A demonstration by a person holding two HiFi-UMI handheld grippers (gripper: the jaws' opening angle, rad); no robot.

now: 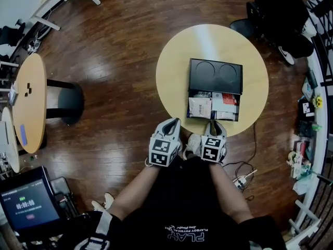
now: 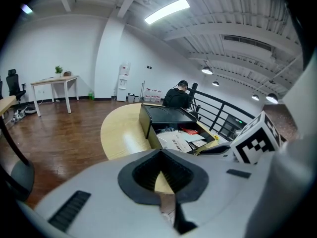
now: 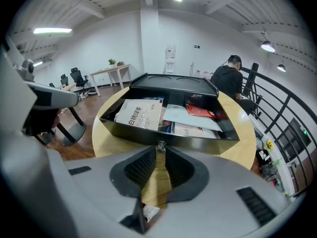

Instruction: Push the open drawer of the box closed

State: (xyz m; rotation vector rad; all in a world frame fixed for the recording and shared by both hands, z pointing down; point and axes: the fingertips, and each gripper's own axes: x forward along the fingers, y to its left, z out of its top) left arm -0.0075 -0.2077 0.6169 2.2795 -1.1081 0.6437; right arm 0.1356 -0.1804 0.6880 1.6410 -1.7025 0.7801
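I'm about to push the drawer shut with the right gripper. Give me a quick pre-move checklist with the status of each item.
1. Drawer pulled out of the box, toward the person: ok.
2. Right gripper shut, empty, lined up with the middle of the drawer front: ok.
3. Right gripper touching the drawer front: cannot tell.
4. Left gripper shut, empty, off to the left of the drawer: ok.
5. Papers lying low enough to slide under the box top: cannot tell.
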